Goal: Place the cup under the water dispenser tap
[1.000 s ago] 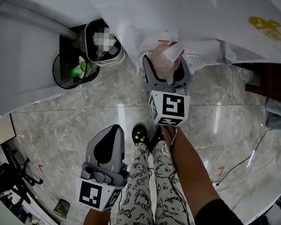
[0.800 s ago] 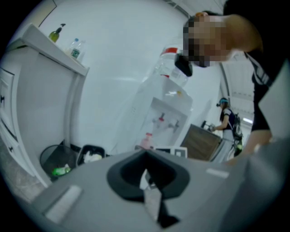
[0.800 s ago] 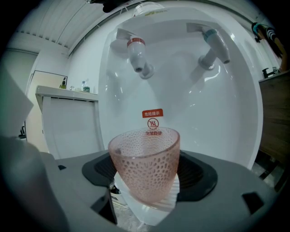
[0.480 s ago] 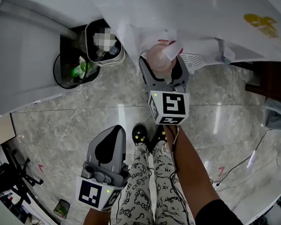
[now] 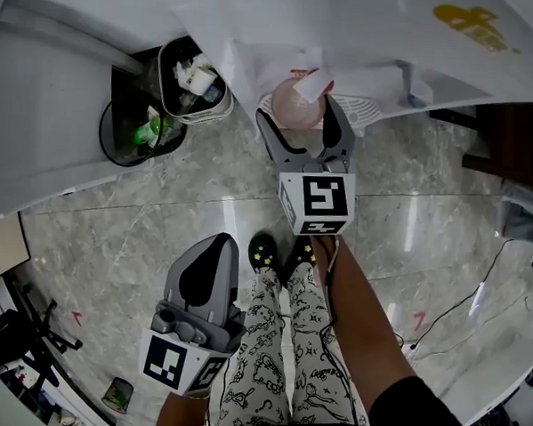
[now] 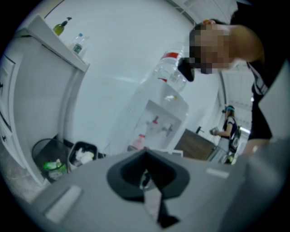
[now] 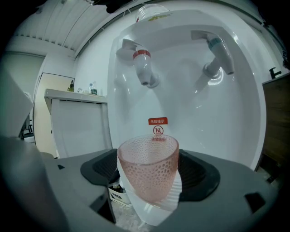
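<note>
Right gripper [image 5: 300, 120] is level with the dispenser's alcove, its jaws opening and now spread wide on either side of the cup [image 7: 148, 174]. The pads look just clear of its wall, so nothing is gripped. The cup stands right between the jaws, on the white drip tray [image 5: 361, 106] just beyond them, with the red-capped tap [image 7: 144, 68] straight above it. The blue tap [image 7: 218, 52] is up and to the gripper's right.

Here's the danger: the cup seems to lean a touch. If a pad brushes it as the gripper backs out, it could tip or slide out from under the spout. A crooked retreat would do it.

It's a pink, see-through tumbler, dimpled all over and flaring to an open rim, probably light and easy to nudge.

Left gripper [image 5: 216, 245] hangs low with jaws together, carrying nothing.
</note>
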Available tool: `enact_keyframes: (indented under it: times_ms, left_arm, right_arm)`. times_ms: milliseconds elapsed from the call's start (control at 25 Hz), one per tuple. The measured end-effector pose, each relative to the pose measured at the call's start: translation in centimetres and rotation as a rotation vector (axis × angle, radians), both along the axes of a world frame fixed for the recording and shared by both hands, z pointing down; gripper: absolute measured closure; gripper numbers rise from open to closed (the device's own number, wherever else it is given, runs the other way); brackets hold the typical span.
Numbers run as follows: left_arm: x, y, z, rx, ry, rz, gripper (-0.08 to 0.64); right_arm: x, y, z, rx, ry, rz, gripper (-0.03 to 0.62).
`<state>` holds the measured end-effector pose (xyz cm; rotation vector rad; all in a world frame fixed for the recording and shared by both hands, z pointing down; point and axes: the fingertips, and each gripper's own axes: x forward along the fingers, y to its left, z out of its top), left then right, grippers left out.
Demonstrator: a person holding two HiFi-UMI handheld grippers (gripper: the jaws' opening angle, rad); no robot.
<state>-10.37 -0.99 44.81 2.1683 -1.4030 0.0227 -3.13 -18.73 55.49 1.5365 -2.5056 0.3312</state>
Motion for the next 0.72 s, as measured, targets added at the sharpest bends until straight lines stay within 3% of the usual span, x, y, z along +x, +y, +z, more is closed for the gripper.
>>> enact_keyframes:
  times_ms: [480, 720]
  left_arm:
    - [0.7, 1.3, -1.9, 0.025, -0.004, -0.008, 0.565]
    - [0.9, 0.5, -6.9, 0.103, -0.046, -0.017, 0.565]
  right_arm:
    - [1.6, 2.8, -2.7, -0.010, -0.071, 0.043, 0.202]
    - [2.3, 8.2, -8.7, -0.085, -0.129, -0.035, 0.206]
